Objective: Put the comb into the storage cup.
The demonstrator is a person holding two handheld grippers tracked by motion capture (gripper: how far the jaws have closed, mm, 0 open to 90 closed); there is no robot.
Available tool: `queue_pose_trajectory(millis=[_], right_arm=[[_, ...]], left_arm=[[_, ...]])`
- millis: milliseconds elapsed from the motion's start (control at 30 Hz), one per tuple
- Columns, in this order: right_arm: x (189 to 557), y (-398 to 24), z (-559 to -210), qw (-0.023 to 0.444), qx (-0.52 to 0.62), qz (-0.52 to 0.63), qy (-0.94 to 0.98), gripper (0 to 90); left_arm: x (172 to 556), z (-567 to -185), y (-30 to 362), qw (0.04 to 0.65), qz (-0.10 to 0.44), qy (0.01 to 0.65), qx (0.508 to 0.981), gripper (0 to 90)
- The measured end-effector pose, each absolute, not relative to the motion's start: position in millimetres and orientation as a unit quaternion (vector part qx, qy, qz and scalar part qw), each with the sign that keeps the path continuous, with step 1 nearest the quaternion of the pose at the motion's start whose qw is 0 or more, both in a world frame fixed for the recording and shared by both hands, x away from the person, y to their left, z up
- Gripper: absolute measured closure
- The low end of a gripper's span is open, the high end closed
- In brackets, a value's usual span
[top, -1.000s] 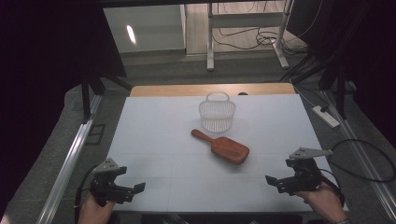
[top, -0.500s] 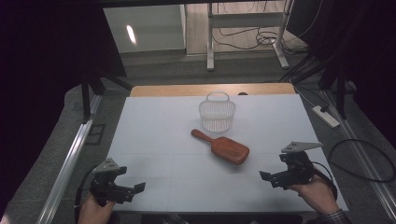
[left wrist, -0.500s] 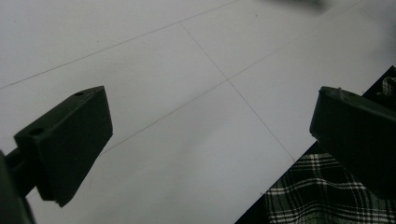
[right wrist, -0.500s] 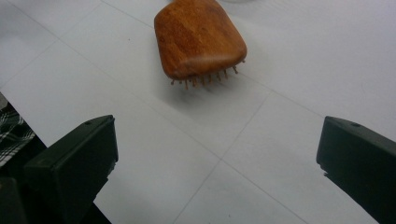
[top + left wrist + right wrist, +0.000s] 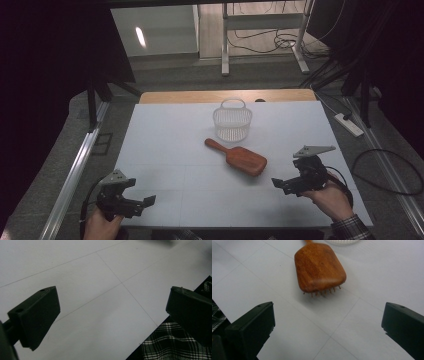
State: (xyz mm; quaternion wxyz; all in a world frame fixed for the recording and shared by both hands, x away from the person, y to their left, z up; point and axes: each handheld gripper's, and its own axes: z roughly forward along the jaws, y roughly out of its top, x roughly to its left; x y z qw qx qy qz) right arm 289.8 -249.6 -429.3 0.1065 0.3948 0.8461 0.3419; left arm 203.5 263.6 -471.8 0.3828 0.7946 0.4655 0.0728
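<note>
On the surface (image 5: pixel 165 150) ahead of my right hand-held gripper (image 5: pixel 286 186), jaws apart, the wooden hairbrush (image 5: pixel 239 157) lies nearest, handle pointing away toward the basket (image 5: pixel 232 122)

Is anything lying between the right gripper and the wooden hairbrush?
No. Bare white table separates the right gripper from the hairbrush, seen in the high and right gripper views.
</note>
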Motion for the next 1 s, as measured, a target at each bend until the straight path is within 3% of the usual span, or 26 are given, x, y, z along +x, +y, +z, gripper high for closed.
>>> queue_pose_trajectory(millis=[1000], right_arm=[[332.4,-207.8,-431.2,0.085,0.379,0.317,0.865,0.0]], left_arm=[[203.9,-472.0,264.1,0.385,0.07,0.464,0.795,0.2]])
